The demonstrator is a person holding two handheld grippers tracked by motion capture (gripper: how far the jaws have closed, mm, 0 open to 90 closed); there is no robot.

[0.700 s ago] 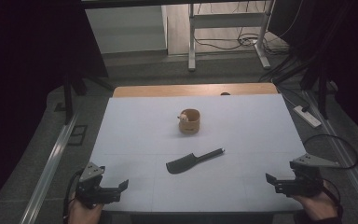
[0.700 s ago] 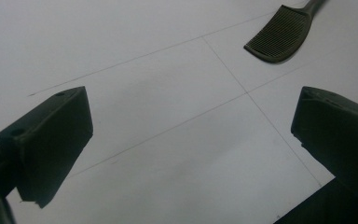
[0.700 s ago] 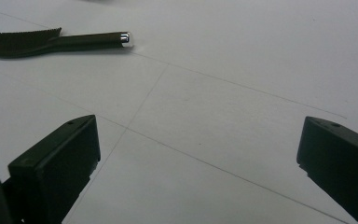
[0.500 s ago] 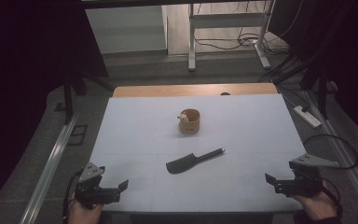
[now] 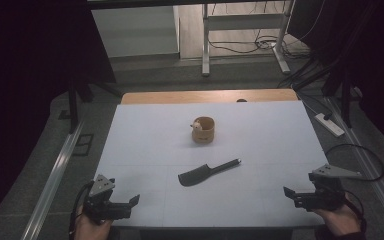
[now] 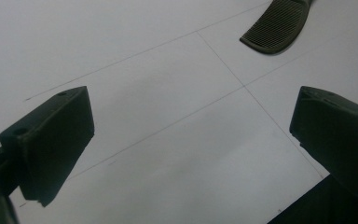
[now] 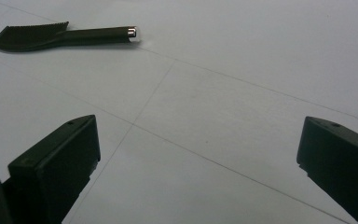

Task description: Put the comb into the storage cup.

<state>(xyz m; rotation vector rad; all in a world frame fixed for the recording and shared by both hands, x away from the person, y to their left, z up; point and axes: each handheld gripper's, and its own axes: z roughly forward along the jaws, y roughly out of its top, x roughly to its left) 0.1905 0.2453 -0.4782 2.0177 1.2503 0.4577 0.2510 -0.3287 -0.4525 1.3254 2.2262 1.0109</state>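
A black comb-like tool with a straight handle lies flat near the middle of the white table. Behind it stands a small round wooden cup with something pale inside. My left gripper rests at the front left corner, open, nothing between its jaws; its own view has the tool's toothed head at the upper right. My right gripper sits at the front right corner, also open and empty. In the right gripper view the tool lies at the upper left, its metal-tipped handle toward the middle.
A strip of bare wood runs along the table's far edge. Beyond it are a metal frame's legs and cables on the floor. A white power strip lies on the floor to the right. Thin grid lines cross the tabletop.
The left gripper has slid slightly toward the table's front edge. The tool, the cup and the right gripper have kept still.
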